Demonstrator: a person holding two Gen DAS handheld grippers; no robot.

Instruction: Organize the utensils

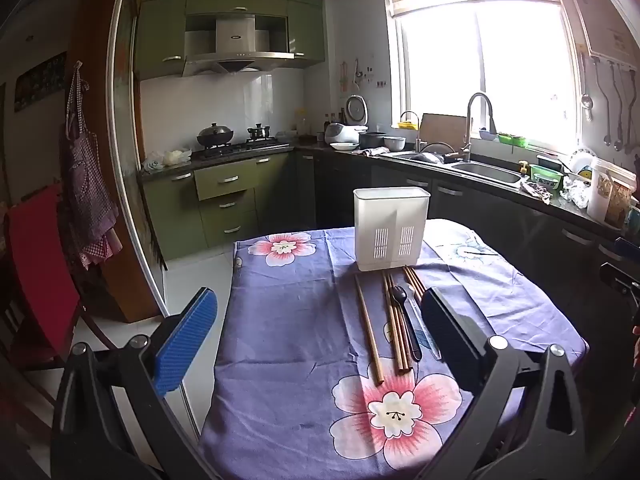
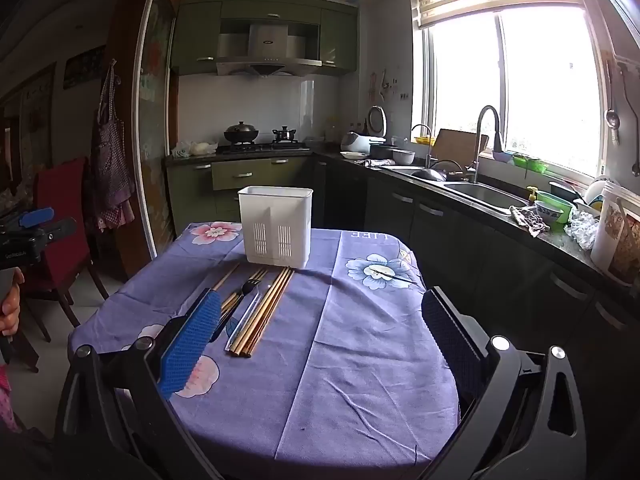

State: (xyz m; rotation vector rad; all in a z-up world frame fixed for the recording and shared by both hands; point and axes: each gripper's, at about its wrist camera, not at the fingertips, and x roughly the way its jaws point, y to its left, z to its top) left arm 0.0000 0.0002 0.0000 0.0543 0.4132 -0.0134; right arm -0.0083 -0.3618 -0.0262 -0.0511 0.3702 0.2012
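Purple flowered tablecloth (image 1: 288, 320): sorting is judged not yet begun.
Wooden chopsticks (image 1: 370, 330) lie at 6 o'clock of white slotted plastic holder (image 1: 391, 228); left gripper (image 1: 320, 336) and right gripper (image 2: 324, 340) are held apart, empty; one chopstick must be grasped next.

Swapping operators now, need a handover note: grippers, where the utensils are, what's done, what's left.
Left gripper: open, holding nothing, above the table.
Right gripper: open, holding nothing.
White utensil holder: upright at the far end of the purple floral tablecloth; nothing shows above its rim.
Wooden chopsticks, black fork and a clear-wrapped utensil lie side by side on the cloth in front of the holder.
Done: nothing placed yet, as far as the views show.
Left: move every utensil into the holder.
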